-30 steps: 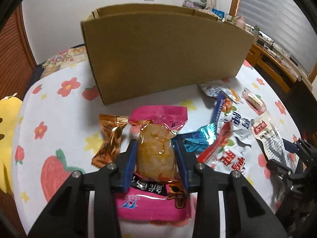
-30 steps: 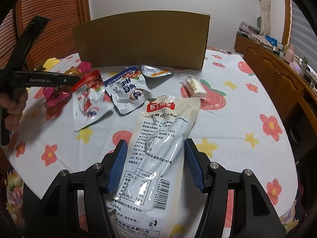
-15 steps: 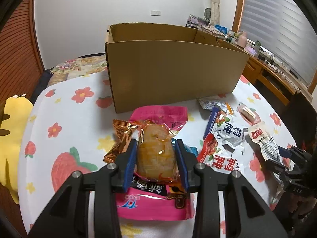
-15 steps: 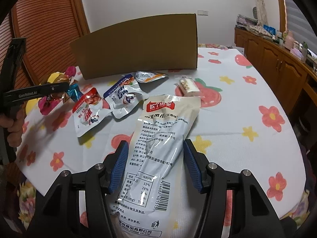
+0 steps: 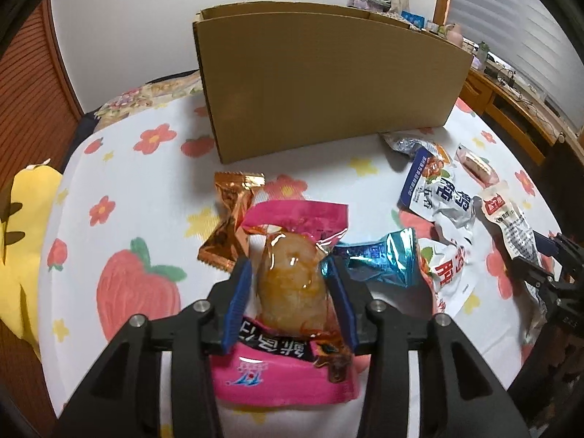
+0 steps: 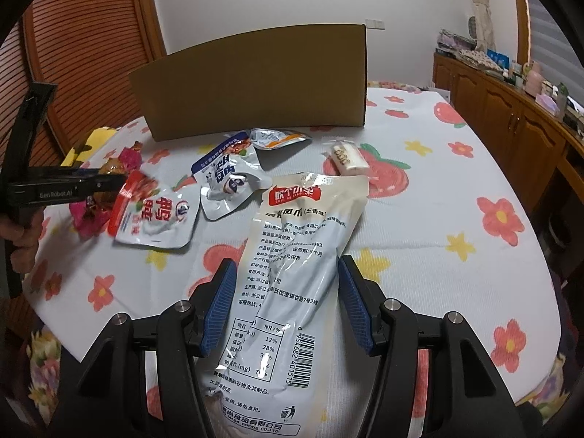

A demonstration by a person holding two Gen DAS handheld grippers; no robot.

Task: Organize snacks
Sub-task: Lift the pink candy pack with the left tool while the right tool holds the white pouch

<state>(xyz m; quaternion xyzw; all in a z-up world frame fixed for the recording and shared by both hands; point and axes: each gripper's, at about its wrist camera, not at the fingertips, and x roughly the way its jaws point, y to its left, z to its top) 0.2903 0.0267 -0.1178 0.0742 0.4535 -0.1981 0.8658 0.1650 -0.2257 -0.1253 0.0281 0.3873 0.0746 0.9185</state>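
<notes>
- My left tool is clamped on the pink snack pack: both blue pads press the clear bulge with the yellowish food inside, and the pink printed end hangs toward me under the fingers.
- Just left of that pack, an orange foil candy lies on the bench; a blue foil wrapper sits just right of it, touching my right-hand pad.
- My right tool is closed on the long white pouch, with a blue pad against each side edge. The pouch's far end, with the red label, rests on the bench and its barcode end runs back under the tool.
- Left of the pouch I see a white packet with a red top and, just beyond it, a white packet with a blue top; the two overlap slightly.
- Farther off, a small silver packet lies near the box, and a small white wrapped bar sits to its right.
- The cardboard box stands upright at the far side of the bench, its plain wall facing me.
- The bench wears a white cloth with strawberries and flowers.
- A wooden sideboard runs along the right wall.
</notes>
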